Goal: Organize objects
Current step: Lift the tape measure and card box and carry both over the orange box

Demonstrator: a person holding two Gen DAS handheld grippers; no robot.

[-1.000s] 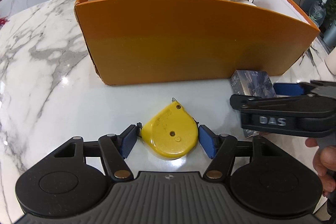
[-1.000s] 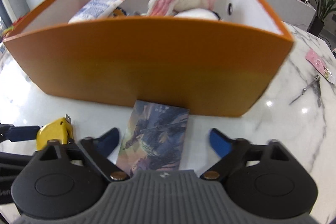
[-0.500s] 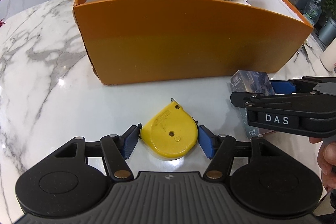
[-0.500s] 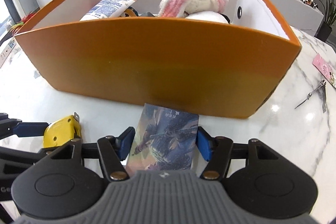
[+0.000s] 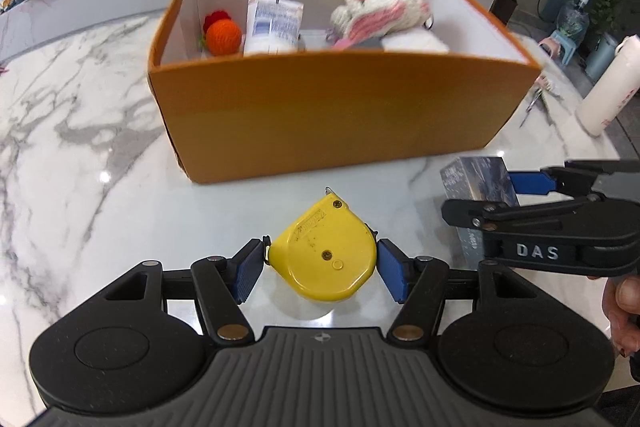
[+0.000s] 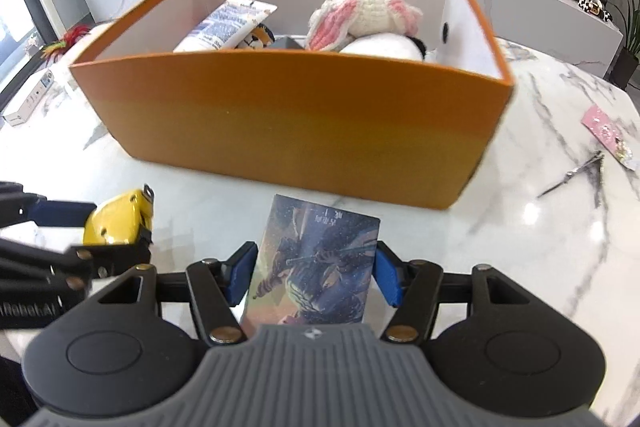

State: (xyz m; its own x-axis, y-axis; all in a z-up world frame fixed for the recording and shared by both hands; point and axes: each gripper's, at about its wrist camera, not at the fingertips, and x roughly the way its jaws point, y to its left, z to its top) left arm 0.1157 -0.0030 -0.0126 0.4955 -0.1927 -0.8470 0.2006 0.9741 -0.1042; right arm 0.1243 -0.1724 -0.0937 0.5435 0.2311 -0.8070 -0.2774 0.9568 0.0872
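Observation:
My left gripper (image 5: 320, 269) is shut on a yellow tape measure (image 5: 324, 253), lifted a little above the marble table; the same tape measure (image 6: 116, 223) shows at the left of the right wrist view. My right gripper (image 6: 314, 277) is shut on a small dark illustrated box (image 6: 316, 263), also raised; that illustrated box (image 5: 476, 187) shows at the right of the left wrist view. Ahead of both stands an open orange box (image 5: 340, 111) holding an orange knitted ball (image 5: 224, 35), a white tube (image 5: 272, 23) and a white-and-pink knitted toy (image 5: 380, 13).
A white bottle (image 5: 612, 83) stands right of the orange box (image 6: 288, 123). Small scissors (image 6: 572, 173) and a pink card (image 6: 608, 131) lie on the marble table (image 6: 520, 247) at the right. A counter with clutter runs behind. A person's hand (image 5: 620, 311) holds the right gripper.
The right gripper's jaws closed onto the illustrated box. Both grippers then rose with their objects, so the orange box's inside shows more.

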